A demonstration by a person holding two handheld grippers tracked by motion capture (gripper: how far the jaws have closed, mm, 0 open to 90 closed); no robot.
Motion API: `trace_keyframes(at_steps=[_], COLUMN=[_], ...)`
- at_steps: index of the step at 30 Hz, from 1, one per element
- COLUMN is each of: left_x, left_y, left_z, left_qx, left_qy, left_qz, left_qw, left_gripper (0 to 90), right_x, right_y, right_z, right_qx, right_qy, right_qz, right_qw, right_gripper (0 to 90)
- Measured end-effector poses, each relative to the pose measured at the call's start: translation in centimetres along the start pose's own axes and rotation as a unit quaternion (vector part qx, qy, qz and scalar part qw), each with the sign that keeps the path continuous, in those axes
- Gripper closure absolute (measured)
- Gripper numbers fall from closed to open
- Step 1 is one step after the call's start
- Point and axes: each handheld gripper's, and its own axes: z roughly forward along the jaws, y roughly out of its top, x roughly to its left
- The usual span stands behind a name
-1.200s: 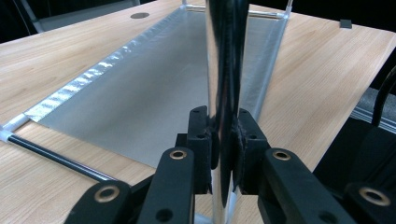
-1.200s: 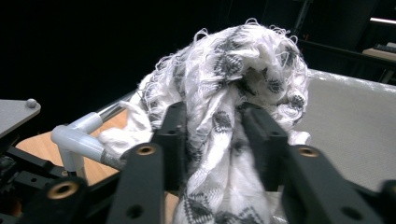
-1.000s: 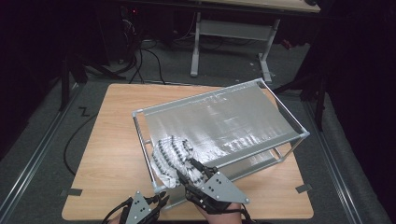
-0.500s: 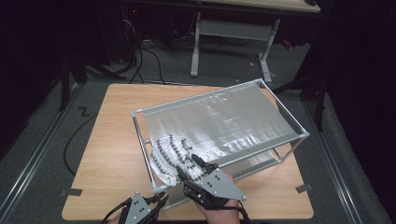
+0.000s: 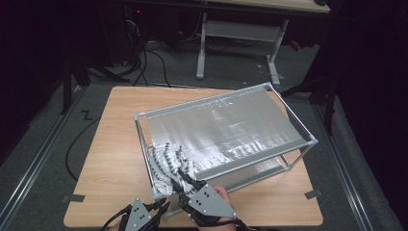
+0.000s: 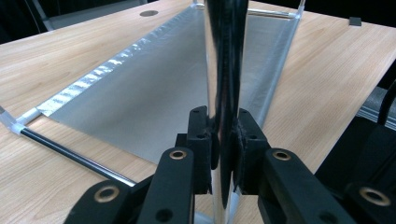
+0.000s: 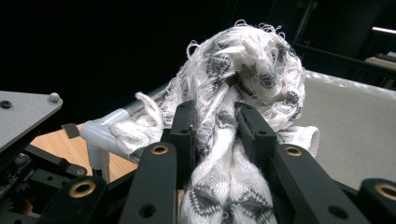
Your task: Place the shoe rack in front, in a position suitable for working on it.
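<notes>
A metal rack (image 5: 298, 126) with silver fabric shelves stands slanted on the wooden table (image 5: 110, 159). A white and grey knitted cloth (image 5: 168, 161) hangs bunched over its near left corner. My right gripper (image 5: 182, 182) reaches into the cloth from below. In the right gripper view the cloth (image 7: 247, 60) runs between the jaws of my right gripper (image 7: 217, 126). The jaws have just been closing and now pinch it. My left gripper (image 5: 161, 210) sits at the rack's near corner. In the left gripper view my left gripper (image 6: 225, 135) is shut on the rack's shiny upright post (image 6: 224, 70).
Small tape marks (image 5: 73, 198) (image 5: 312, 194) lie near the table's front corners. The table edge runs just behind both grippers. Cables (image 5: 144, 62) and the legs of another table (image 5: 202, 48) are on the dark floor beyond.
My right gripper has pushed a little further into the cloth and its jaws have closed on it. The left gripper has stayed on the post.
</notes>
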Motion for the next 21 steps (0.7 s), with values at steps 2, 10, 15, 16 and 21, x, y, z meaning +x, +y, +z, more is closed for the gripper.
trace_keyframes(at_steps=[2, 10, 15, 16, 21], left_x=[0.0, 0.0, 0.1, 0.1, 0.1], left_y=[0.0, 0.0, 0.0, 0.0, 0.0], left_z=[0.0, 0.0, 0.0, 0.0, 0.0], left_qx=[0.0, 0.001, 0.0, 0.001, 0.001], left_qy=[0.0, -0.002, -0.003, -0.003, -0.003], left_qz=[0.0, 0.002, 0.002, 0.002, 0.002], left_qw=[1.0, 1.0, 1.0, 1.0, 1.0], left_gripper=[79.2, 79.2, 79.2, 79.2, 79.2], right_x=[0.1, -0.3, -0.8, -0.9, -1.5], right_y=[0.0, 0.0, -0.1, -0.1, -0.3], right_z=[0.0, -0.2, -0.4, -0.4, -0.7], right_qx=[0.002, 0.004, 0.006, 0.007, 0.008], right_qy=[-0.001, -0.005, -0.012, -0.013, -0.022], right_qz=[-0.003, -0.005, -0.007, -0.006, -0.011], right_qw=[1.0, 1.0, 0.9999, 0.9999, 0.9997], right_gripper=[72.0, 72.1, 72.1, 72.1, 72.0])
